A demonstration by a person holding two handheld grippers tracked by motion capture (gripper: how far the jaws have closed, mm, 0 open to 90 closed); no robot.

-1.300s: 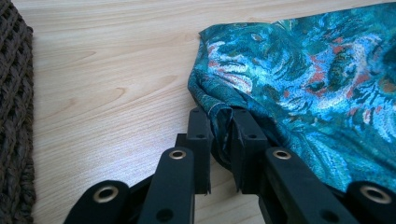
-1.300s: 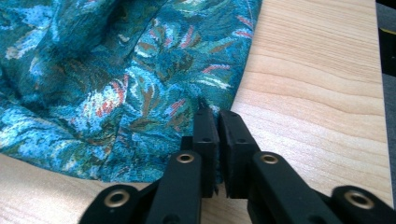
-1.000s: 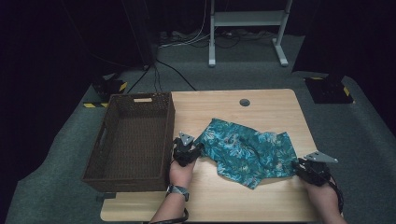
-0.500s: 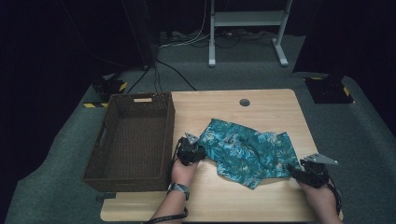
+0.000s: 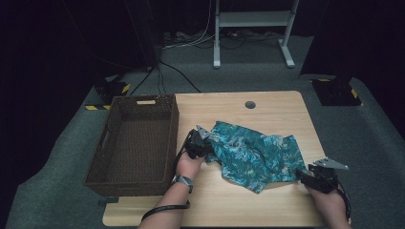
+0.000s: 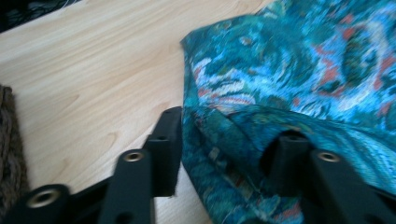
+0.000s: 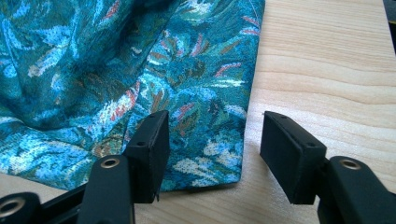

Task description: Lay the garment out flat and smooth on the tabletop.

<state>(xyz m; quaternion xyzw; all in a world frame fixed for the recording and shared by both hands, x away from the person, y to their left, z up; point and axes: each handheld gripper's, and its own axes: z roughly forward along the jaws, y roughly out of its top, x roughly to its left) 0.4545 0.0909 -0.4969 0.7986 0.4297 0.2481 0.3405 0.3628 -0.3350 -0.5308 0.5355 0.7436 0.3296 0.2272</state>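
Lying rumpled on table: teal leaf-print cloth; left tool clamped on bunched fold, closing; right tool apart astride corner.

A teal cloth printed with blue leaves and small red flecks is spread rumpled on the right half of the wooden table, just beside the wicker basket; its left edge is bunched into folds.
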